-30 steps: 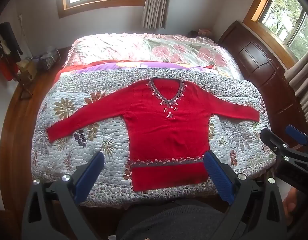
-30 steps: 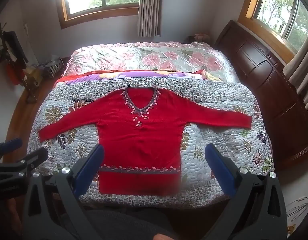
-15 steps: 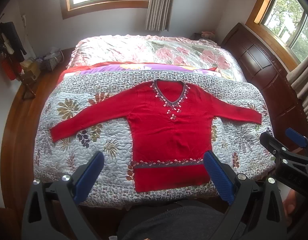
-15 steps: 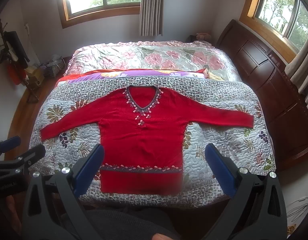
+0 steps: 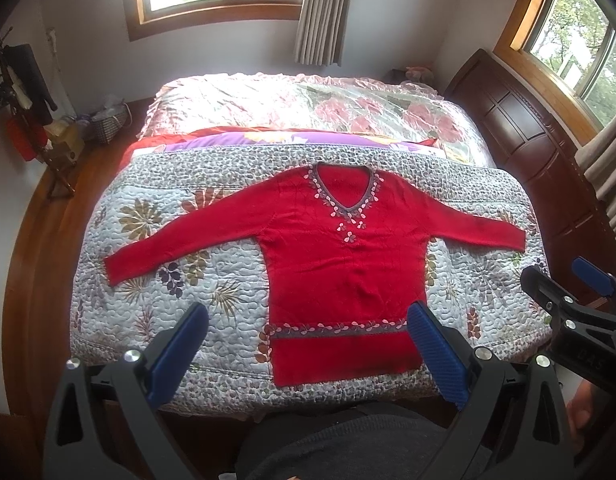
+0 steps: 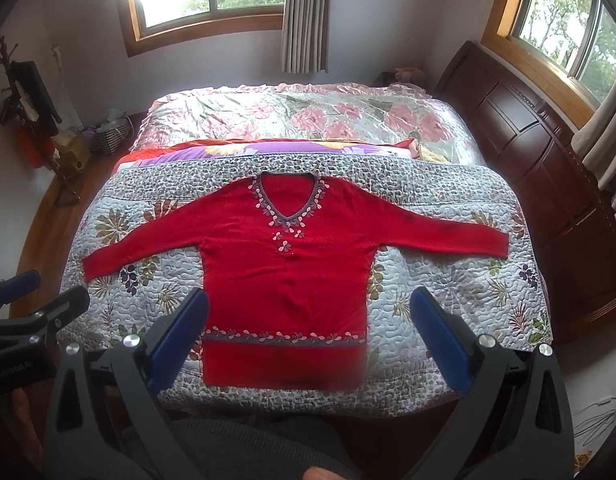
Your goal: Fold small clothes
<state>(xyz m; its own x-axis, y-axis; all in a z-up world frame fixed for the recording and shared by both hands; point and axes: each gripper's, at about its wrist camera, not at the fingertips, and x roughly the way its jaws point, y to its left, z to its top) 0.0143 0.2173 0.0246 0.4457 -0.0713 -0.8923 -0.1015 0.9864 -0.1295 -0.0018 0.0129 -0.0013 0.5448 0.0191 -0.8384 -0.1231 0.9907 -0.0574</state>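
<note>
A red long-sleeved sweater (image 5: 340, 260) (image 6: 284, 264) with a beaded V-neck lies flat, front up, on the quilted floral bedspread (image 5: 188, 300) (image 6: 448, 292), both sleeves spread out sideways and the hem toward me. My left gripper (image 5: 308, 328) hangs open above the near edge of the bed, over the hem, holding nothing. My right gripper (image 6: 308, 320) is open too, held above the hem and empty. Each gripper shows at the edge of the other's view: the right one (image 5: 564, 284) and the left one (image 6: 40, 292).
The bed fills the middle, with a pink floral cover (image 5: 308, 104) behind the quilt. A dark wooden headboard (image 5: 528, 140) runs along the right. A basket (image 5: 108, 120) and a coat stand (image 5: 24, 92) stand on the wooden floor at left. A person's dark clothing (image 5: 348, 440) is below.
Both grippers have drifted slightly, so the sweater sits a little lower and more centred in view. The sweater itself has not moved, and both grippers stay open.
</note>
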